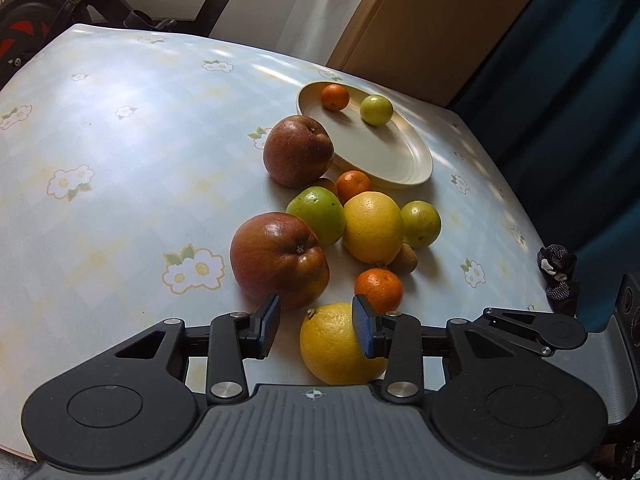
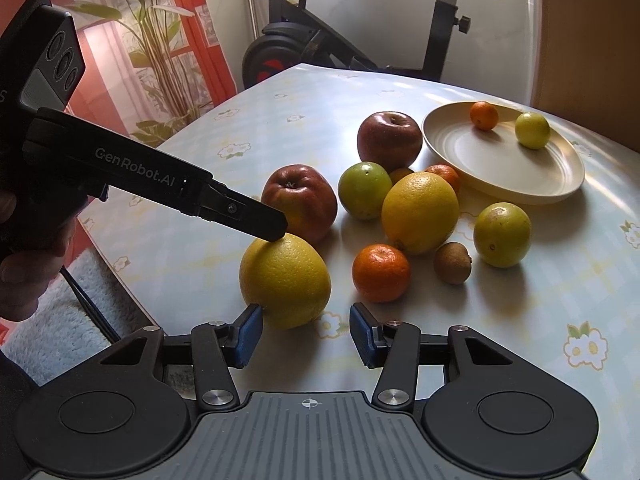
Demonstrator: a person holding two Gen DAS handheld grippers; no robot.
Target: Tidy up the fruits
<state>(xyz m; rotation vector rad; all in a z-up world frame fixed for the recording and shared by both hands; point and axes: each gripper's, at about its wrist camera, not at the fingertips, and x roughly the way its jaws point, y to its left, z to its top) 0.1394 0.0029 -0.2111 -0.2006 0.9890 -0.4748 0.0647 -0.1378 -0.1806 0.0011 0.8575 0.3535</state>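
A cream plate (image 1: 396, 156) (image 2: 472, 152) holds a small mandarin (image 1: 335, 97) and a small green fruit (image 1: 376, 109). Two red apples (image 1: 298, 151) (image 1: 279, 260), yellow citrus, green fruits, mandarins and a kiwi (image 2: 453, 262) lie loose on the table. My left gripper (image 1: 316, 326) is open, low over a near yellow orange (image 1: 336, 346) (image 2: 285, 280), its right pad against the fruit; it also shows in the right wrist view (image 2: 276, 228) touching the orange's top. My right gripper (image 2: 306, 330) is open and empty just in front of that orange.
The table (image 1: 120, 140) has a pale blue floral cloth. An exercise bike (image 2: 304, 48) and a potted plant (image 2: 156, 40) stand beyond its far edge. A dark curtain (image 1: 560, 80) and a brown board hang by the plate side. A rug lies on the floor.
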